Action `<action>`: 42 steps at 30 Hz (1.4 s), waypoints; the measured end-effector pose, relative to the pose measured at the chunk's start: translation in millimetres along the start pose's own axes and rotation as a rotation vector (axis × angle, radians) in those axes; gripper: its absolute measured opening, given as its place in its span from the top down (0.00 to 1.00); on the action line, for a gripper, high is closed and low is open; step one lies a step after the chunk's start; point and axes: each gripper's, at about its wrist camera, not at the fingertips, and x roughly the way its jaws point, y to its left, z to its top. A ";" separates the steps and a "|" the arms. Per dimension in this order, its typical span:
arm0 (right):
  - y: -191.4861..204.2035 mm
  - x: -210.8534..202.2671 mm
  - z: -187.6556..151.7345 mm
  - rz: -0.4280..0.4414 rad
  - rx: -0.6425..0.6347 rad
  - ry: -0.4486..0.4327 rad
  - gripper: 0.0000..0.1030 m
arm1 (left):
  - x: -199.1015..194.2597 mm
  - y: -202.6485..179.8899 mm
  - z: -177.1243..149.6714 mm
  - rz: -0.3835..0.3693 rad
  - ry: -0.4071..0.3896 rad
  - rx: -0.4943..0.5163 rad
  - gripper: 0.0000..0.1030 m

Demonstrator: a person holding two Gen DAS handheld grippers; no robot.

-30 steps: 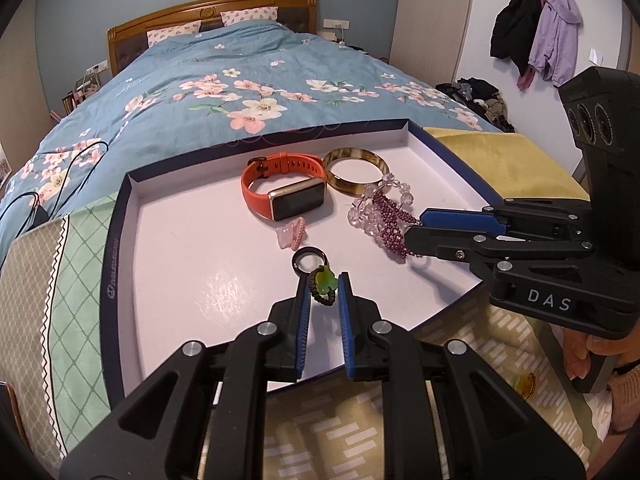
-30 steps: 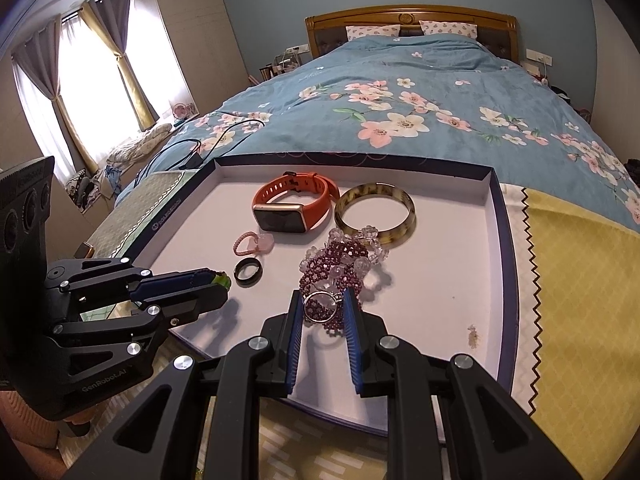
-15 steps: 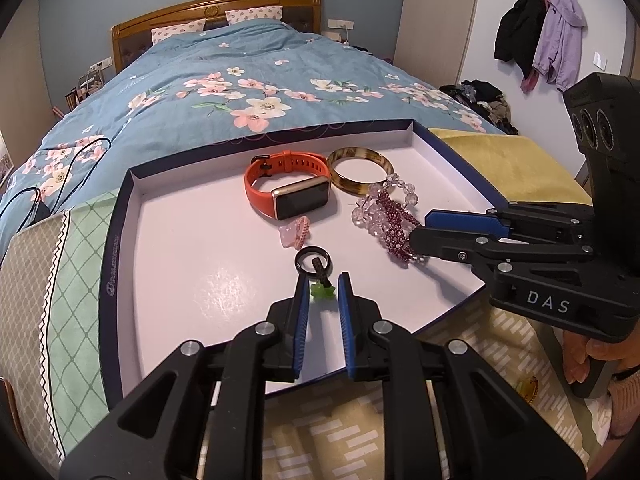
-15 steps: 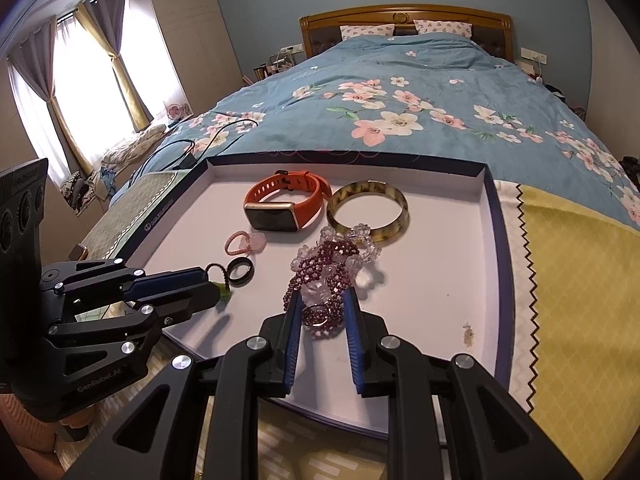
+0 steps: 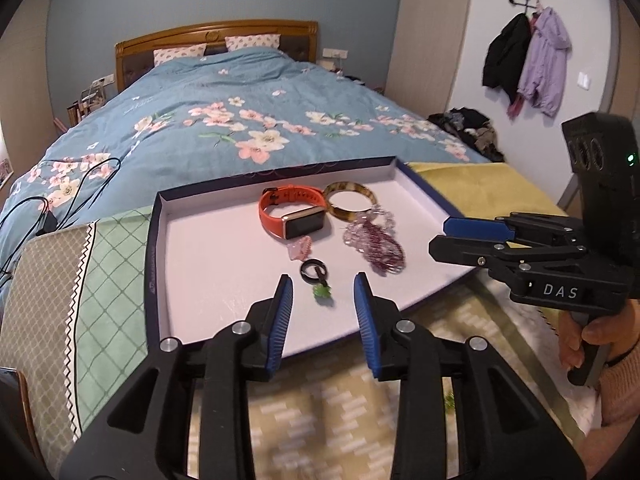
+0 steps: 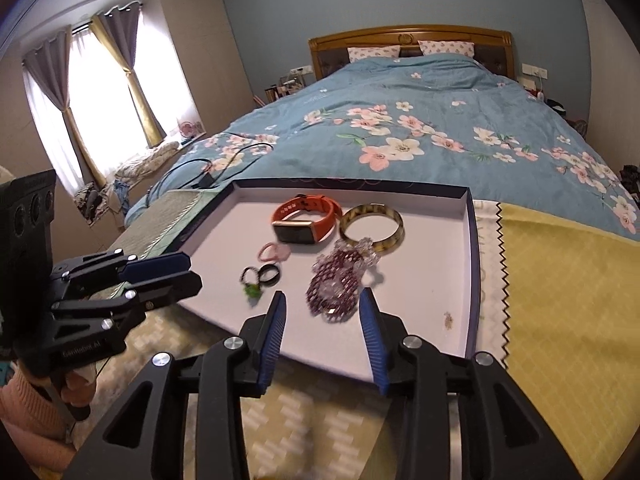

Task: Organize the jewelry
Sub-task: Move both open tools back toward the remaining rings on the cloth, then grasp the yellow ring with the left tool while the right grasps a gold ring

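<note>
A shallow white tray (image 5: 208,256) with a dark blue rim holds an orange smartwatch (image 5: 291,215), an amber bangle (image 5: 349,200), a purple and clear bead bracelet (image 5: 374,241), a pink ring (image 5: 299,249), a black ring (image 5: 313,271) and a small green charm (image 5: 322,291). My left gripper (image 5: 322,305) is open, just behind the green charm. My right gripper (image 6: 323,323) is open, just behind the bead bracelet (image 6: 338,278). Each gripper also shows in the other's view, the right one (image 5: 472,236) and the left one (image 6: 168,276), both empty.
The tray (image 6: 420,280) lies on a patterned cloth at the foot of a bed with a blue floral duvet (image 5: 240,128). A yellow cloth (image 6: 560,300) lies to the right, a green one (image 5: 112,264) to the left. Black cables (image 5: 60,200) trail over the duvet.
Both grippers have opened and drawn back and up from the tray. The left let go of the green charm, the right let go of the bead bracelet; both now lie on the tray.
</note>
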 end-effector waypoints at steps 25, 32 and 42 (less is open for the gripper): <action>17.4 -33.7 -84.5 0.033 -0.015 0.123 0.64 | -22.4 -66.1 -73.6 -0.166 0.106 0.148 0.66; 24.7 -32.1 -90.0 0.029 -0.031 0.132 0.64 | -4.9 -72.5 -72.4 -0.169 0.159 0.141 0.70; 25.9 -32.1 -89.3 0.042 -0.029 0.133 0.74 | 6.0 -68.5 -72.0 -0.180 0.184 0.087 0.74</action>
